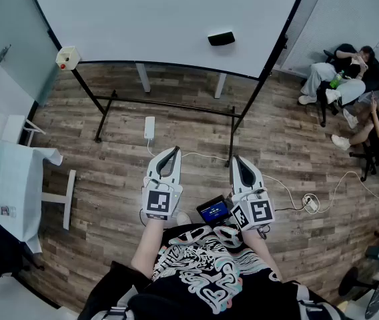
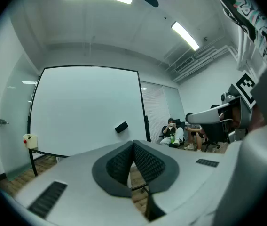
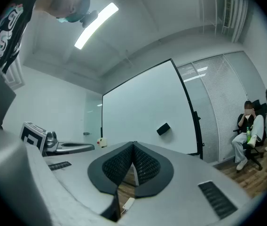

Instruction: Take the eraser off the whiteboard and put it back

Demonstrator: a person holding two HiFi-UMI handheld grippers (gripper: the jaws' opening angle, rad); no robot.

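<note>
Eraser [image 1: 221, 39] sits stuck on the whiteboard [image 1: 143, 19], toward its right side, well apart from both tools. Left hand-held gripper [image 1: 169, 153] has its jaws pressed together on nothing. Right hand-held gripper [image 1: 240, 162] is the same: tips meeting, empty. My read is that no lift is under way. Either the whole job is ahead, or the eraser is already back.

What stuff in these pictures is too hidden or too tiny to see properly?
- Head view: the whiteboard's top, cut off by the picture's edge.
- Head view: what the small lit screen shows, too small to read.
- All views: how the eraser stays on the whiteboard, too small and far away.
</note>
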